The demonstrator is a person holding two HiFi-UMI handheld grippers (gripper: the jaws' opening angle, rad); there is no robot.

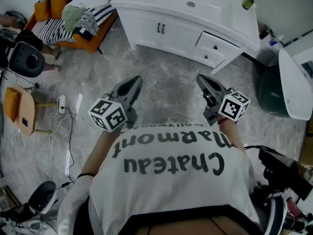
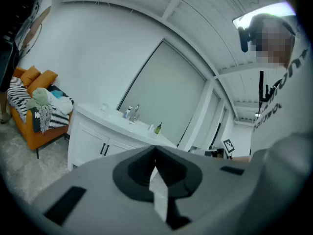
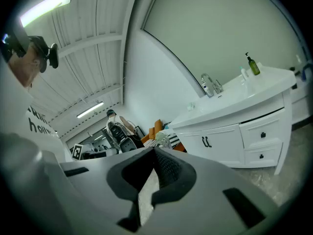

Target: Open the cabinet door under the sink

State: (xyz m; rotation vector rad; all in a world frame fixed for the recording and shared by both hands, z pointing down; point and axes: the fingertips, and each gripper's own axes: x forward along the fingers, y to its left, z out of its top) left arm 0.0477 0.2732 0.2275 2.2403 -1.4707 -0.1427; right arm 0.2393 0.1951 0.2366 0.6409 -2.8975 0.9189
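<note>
Here, left gripper [image 1: 137, 80] and right gripper [image 1: 200, 79] — jaws together, empty — face the cabinet door [image 1: 179, 37].

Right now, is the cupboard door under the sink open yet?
Not yet. Done so far: nothing. Both cabinet doors under the sink are shut, with their dark handles side by side. In hand: the left gripper and right gripper are shut and empty, held well short of the doors. Left to do: go closer, grab a handle and pull the door open.
</note>
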